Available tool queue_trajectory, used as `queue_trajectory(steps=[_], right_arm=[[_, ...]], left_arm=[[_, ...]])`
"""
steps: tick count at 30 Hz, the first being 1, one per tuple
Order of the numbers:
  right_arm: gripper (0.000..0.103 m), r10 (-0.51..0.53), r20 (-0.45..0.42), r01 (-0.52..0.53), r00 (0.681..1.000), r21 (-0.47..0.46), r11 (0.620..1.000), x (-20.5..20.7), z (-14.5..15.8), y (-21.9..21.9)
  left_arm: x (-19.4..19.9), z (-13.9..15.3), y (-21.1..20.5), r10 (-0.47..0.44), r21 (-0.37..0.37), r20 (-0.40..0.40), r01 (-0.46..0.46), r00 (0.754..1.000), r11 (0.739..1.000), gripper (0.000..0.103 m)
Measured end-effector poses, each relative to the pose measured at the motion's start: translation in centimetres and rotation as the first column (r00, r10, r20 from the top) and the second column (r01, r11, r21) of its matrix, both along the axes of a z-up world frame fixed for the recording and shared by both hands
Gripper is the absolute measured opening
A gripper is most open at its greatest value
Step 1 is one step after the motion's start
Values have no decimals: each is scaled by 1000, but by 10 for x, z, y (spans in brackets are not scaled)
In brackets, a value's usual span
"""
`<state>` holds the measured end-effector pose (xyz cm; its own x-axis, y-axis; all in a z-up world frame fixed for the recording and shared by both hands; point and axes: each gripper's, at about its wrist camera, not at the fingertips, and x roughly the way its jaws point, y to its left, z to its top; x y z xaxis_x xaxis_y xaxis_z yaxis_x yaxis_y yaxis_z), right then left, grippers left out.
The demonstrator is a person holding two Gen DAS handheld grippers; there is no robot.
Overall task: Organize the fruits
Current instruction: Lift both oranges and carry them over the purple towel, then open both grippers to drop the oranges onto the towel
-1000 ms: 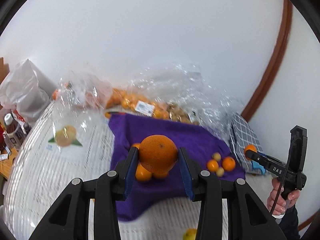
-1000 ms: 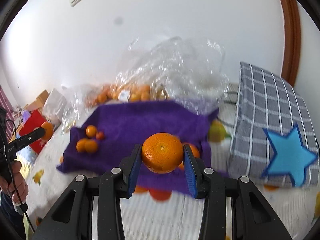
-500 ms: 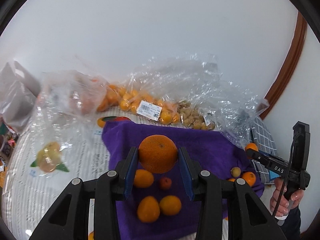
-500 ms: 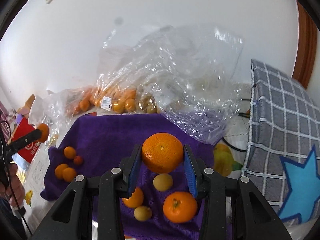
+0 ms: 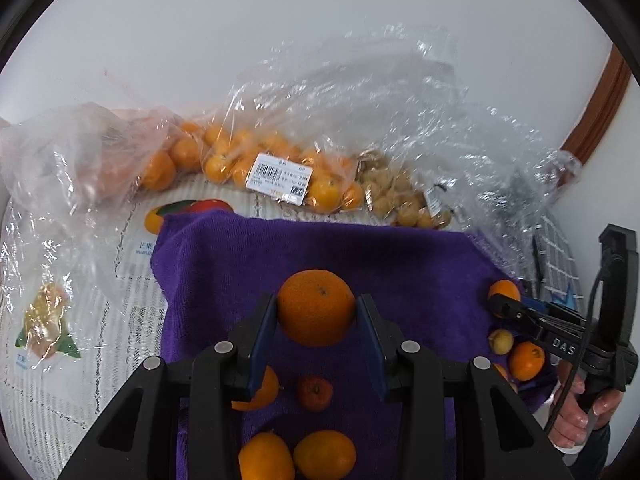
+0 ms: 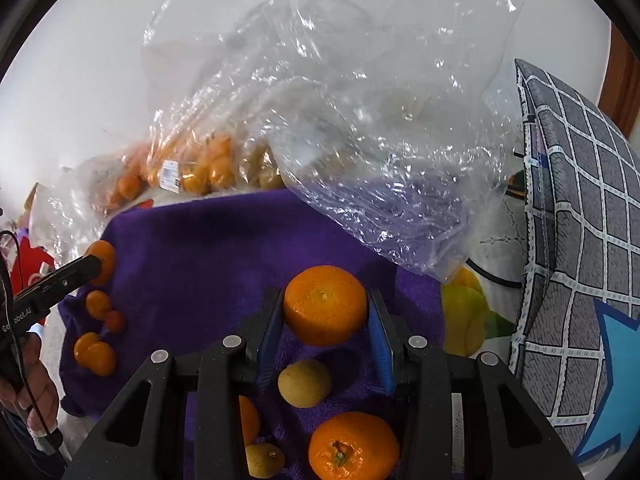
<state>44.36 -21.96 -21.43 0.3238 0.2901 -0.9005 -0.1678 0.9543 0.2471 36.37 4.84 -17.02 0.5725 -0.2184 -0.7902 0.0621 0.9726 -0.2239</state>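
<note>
White wall backs a lace-covered worktop [image 5: 132,280] where a purple towel [image 5: 320,248] is spread, with clear plastic bags [image 5: 360,92] of small oranges and pale fruit heaped along its far edge and a grey checked cushion [image 6: 580,240] to the right. Each claw carries fruit above the towel: the left claw [image 5: 316,330] pinches a large orange [image 5: 316,307] between its blue pads, and the right claw [image 6: 325,336] pinches a tangerine [image 6: 325,305] the same way, both fruits well seated between the fingers and clear of the cloth. Directly below and slightly nearer than the left claw lies a cluster of loose oranges [image 5: 296,456] with one small red fruit [image 5: 315,392]; under the right claw lie a pale round fruit [image 6: 305,383] and another orange [image 6: 354,452]. The groups sit at opposite sides of the towel, so each claw hangs over its own nearer pile. Judging by this, the next move is probably a short descent, setting each fruit onto bare purple cloth just ahead of its pile. Being round, either fruit could roll or nudge its neighbours on release.
</note>
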Motion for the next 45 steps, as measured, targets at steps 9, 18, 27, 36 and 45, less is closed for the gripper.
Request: queue_trajectory(steps=[9,18,27,36,45], right_arm=[[41,13,-39,-14,999,-30,999,3,-14,11],[42,30,-42,-32,999,-46,998,2,-18,16],[53,17,-2,-17,1000,-43,999,-11,10,11],[69,-23,153,36,988,-83,996,-65,92,-5],[74,-65,247,84,967,-70,994,-155,162,-26]], left_arm=[[7,-13,-12,6,48,-71,-2,997,999,39],[9,-22,-13,13,51,-104,-8,994,999,39],[-4,-3,-13,14,65,-62,-10,998,998,47],[-67,39,-11,26,88,2,-26,1000,996,60],[-164,79,-23,40,117,111,-53,993,992,76]])
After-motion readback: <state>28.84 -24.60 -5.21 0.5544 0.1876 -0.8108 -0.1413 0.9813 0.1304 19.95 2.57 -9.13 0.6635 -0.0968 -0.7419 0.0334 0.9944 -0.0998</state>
